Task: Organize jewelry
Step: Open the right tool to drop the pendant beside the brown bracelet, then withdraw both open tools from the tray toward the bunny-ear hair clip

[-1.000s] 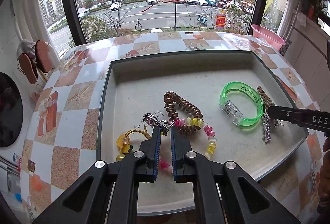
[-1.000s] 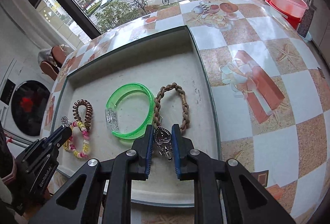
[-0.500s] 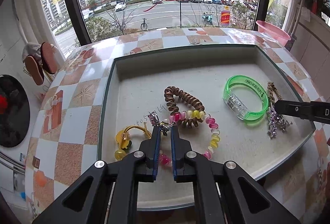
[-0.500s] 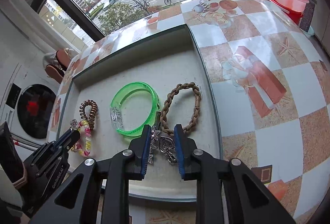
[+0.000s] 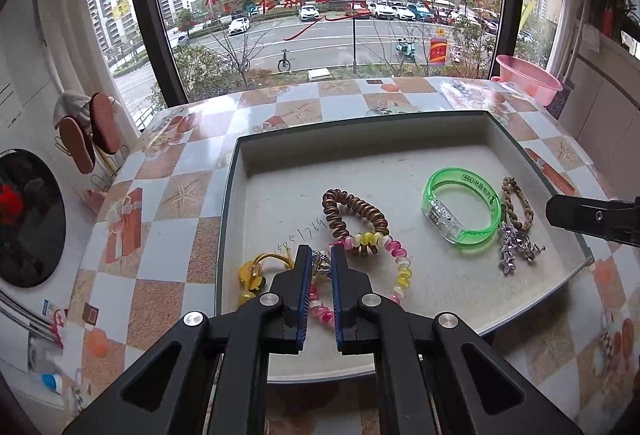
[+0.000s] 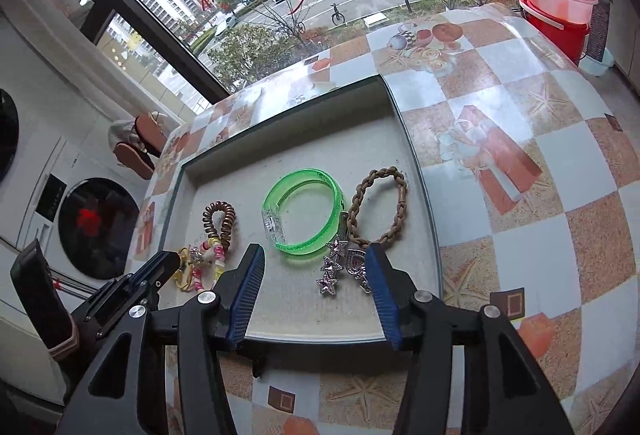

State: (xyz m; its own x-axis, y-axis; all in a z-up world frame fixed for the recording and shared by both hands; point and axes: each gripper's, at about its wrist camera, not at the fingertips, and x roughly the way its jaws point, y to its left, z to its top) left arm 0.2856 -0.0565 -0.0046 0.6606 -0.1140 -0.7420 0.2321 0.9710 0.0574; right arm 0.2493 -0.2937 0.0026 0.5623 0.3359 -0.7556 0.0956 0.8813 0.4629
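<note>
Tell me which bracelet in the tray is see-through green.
The rigid plastic bangle, lying between the brown coiled band and the brown braided loop. The others are brown or beaded.

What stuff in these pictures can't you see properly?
- Left wrist view: the left tongs cover part of the pink and yellow bead bracelet and the sparkly charm between them.
- Left wrist view: the right tongs are cut off by the right edge.
- Right wrist view: a blue pad hides part of the silver heart charm.
- Left wrist view: the handwritten numbers on the tray are too faint.
</note>
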